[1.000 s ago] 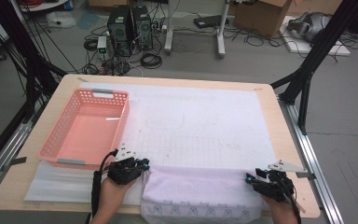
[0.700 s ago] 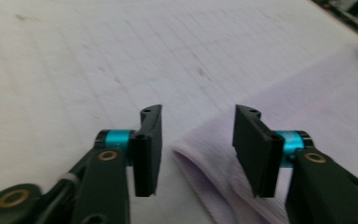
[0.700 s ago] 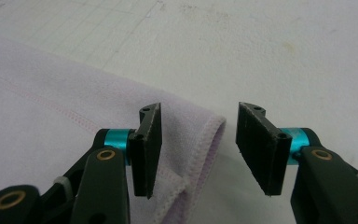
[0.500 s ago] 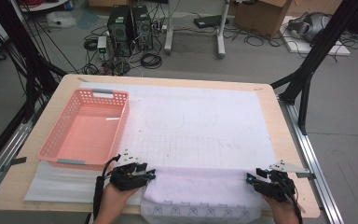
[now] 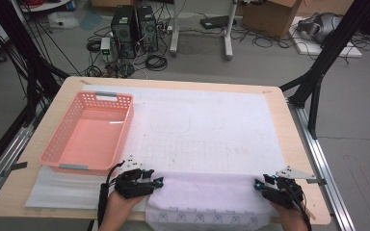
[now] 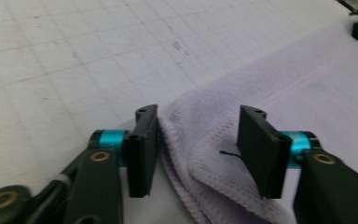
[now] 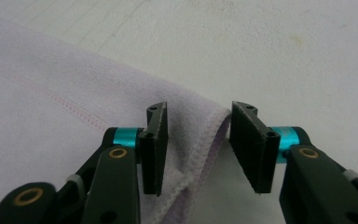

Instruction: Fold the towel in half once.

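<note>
Along the table's (image 5: 294,159) near edge lies a pale towel (image 5: 207,199); the left gripper (image 5: 156,182) has just been opening, fingers apart around its left corner, while the right gripper (image 5: 257,185), closing, straddles the right corner without clamping

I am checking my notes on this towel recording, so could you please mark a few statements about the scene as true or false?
1. The pale lilac terry towel lies at the near edge of the table. True.
2. The pink plastic lattice basket holds a folded cloth. False: nothing lies inside it.
3. The left gripper has its jaws apart around a towel corner. True: they have just been opening, and the corner lies loose between them.
4. The right gripper is clamped tight on the towel. False: its jaws have just been closing, but gaps still show beside the corner.
5. The basket stands on the table's right side. False: it stands at the left.
</note>
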The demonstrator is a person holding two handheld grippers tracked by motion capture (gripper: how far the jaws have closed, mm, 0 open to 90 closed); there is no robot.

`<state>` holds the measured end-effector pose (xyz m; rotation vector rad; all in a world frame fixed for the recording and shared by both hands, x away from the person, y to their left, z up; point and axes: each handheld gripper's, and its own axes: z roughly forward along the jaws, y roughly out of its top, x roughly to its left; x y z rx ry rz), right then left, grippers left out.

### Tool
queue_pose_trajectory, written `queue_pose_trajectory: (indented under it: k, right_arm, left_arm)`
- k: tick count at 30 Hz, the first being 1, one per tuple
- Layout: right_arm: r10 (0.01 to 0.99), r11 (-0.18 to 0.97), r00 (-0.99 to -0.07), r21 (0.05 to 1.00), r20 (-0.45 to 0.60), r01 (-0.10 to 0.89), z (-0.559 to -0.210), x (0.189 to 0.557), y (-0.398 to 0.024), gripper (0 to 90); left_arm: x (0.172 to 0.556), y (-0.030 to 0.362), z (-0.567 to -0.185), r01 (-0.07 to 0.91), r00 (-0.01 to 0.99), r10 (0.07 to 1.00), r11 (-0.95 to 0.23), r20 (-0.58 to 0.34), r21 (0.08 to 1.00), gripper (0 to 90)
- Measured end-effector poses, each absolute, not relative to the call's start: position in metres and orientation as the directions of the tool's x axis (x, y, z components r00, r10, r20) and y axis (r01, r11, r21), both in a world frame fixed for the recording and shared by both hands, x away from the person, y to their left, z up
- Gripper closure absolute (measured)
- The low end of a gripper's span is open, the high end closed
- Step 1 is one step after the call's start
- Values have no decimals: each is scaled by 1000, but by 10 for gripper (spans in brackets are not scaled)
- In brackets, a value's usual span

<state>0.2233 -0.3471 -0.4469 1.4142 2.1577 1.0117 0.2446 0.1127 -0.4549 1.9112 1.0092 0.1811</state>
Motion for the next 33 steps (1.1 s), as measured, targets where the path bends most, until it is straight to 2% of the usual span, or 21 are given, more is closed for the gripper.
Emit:
queue_pose_trajectory:
  k: [2,3,4,6,11,15,23,26,33]
  right_arm:
    - [902,234,-424,733,82,639,-447,223,-348,635]
    - [899,231,-428,728,93,645,-446,223,-348,698]
    - [891,227,-440,724,117,651,-446,224,-349,773]
    - [885,220,-445,719,136,659,-445,223,-347,807]
    - [878,175,-445,750,173,638,-444,224,-352,845]
    - [887,165,-442,803,133,573,-430,234,-354,851]
    - [893,124,-425,826,150,550,-415,288,-358,851]
    - [901,132,-415,831,127,540,-411,309,-358,851]
    - [913,124,-392,838,114,531,-402,344,-359,850]
  left_arm:
    - [241,109,-455,551,648,729,-247,-222,797,476]
    - [239,107,-455,537,643,744,-268,-183,800,527]
    - [238,105,-454,533,640,750,-277,-167,800,616]
    - [237,103,-453,551,640,744,-271,-191,789,771]
    - [245,109,-443,544,622,752,-213,-220,812,805]
    - [265,108,-427,507,615,763,-186,-202,841,808]
    - [328,107,-408,519,572,792,-148,-213,842,808]
    - [347,106,-402,517,557,803,-135,-213,845,807]
    - [382,107,-400,544,516,814,-70,-267,836,807]
